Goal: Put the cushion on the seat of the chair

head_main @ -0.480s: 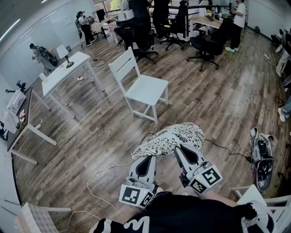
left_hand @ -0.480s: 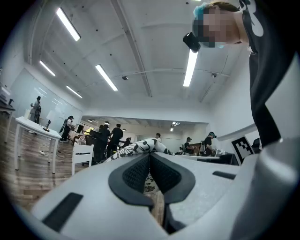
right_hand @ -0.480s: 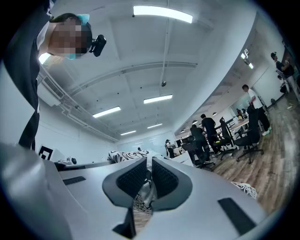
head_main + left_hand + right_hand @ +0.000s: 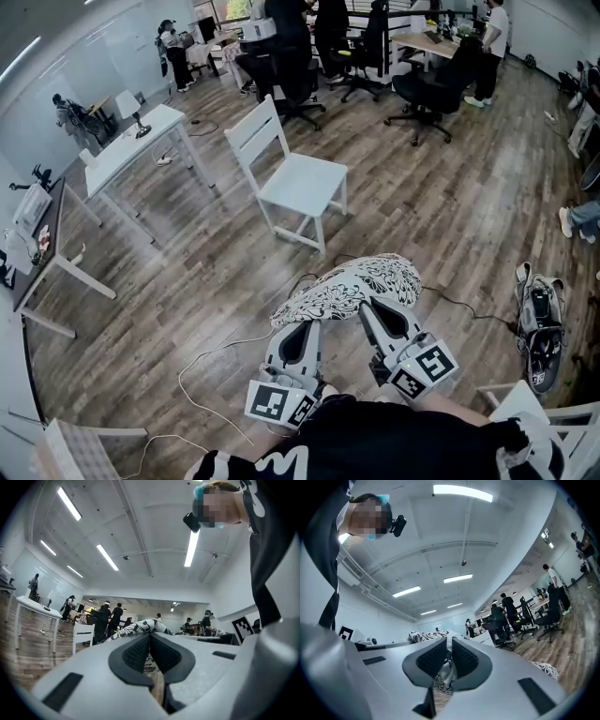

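Note:
A black-and-white patterned cushion [image 4: 349,287] hangs above the wooden floor, held at its near edge by both grippers. My left gripper [image 4: 305,323] is shut on the cushion's left part, the fabric [image 4: 149,660] pinched between its pads. On the right part of the cushion [image 4: 440,681], my right gripper [image 4: 372,307] is shut too. The white wooden chair [image 4: 295,178] stands farther ahead, its seat bare, well beyond the cushion. It shows small at the left of the left gripper view [image 4: 83,637].
A white table [image 4: 131,150] stands left of the chair. A grey cable [image 4: 202,361] lies on the floor below the cushion. A bag [image 4: 539,319] sits at the right. Office chairs [image 4: 427,94], desks and several people fill the far end.

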`<move>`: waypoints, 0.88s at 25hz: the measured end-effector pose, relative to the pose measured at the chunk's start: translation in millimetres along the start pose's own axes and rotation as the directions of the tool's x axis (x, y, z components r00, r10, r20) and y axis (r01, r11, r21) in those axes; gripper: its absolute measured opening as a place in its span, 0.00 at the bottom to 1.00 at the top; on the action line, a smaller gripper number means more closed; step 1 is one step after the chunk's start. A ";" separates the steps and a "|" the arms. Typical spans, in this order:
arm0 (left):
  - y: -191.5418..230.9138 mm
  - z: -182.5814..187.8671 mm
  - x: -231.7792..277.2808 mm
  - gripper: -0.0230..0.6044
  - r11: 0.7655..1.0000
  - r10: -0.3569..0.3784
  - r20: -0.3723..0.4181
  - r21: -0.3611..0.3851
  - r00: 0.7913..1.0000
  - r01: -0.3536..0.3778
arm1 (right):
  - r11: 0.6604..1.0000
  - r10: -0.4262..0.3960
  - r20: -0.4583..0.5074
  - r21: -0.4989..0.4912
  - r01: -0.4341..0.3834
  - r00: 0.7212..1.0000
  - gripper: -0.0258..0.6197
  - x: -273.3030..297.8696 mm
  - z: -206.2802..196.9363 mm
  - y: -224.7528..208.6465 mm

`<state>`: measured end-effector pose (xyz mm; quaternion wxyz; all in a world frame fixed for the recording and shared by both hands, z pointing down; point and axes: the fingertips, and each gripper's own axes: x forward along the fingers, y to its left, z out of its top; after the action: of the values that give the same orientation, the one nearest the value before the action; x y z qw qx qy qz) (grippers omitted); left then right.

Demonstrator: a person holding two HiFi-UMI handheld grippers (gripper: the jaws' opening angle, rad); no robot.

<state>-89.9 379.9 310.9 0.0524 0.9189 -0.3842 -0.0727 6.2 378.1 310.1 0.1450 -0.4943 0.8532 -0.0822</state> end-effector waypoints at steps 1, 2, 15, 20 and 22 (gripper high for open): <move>1.0 -0.2 0.1 0.05 1.000 0.000 0.000 0.000 1.000 0.000 | 1.000 0.001 0.000 0.005 -0.001 1.000 0.10 0.9 -0.6 -0.3; 2.2 -0.1 0.0 0.05 1.000 0.001 0.000 -0.001 1.000 -0.001 | 1.000 0.001 0.001 0.010 -0.001 1.000 0.10 2.0 -1.1 -0.6; 46.7 7.2 -10.5 0.05 1.000 0.005 0.012 -0.005 1.000 -0.005 | 1.000 -0.026 0.021 -0.003 0.026 0.999 0.10 37.7 -11.7 14.0; 64.1 8.1 -15.7 0.05 1.000 -0.002 0.015 -0.006 1.000 0.002 | 0.999 -0.037 0.037 -0.007 0.038 0.999 0.10 49.7 -16.7 22.2; 68.3 8.4 -18.7 0.05 1.000 -0.006 0.014 -0.009 1.000 0.006 | 0.999 -0.045 0.039 -0.004 0.045 0.998 0.10 51.3 -19.3 26.2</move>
<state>-151.9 345.1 314.8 0.0535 0.9193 -0.3815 -0.0810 -45.7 346.6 312.3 0.1585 -0.5153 0.8390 -0.0740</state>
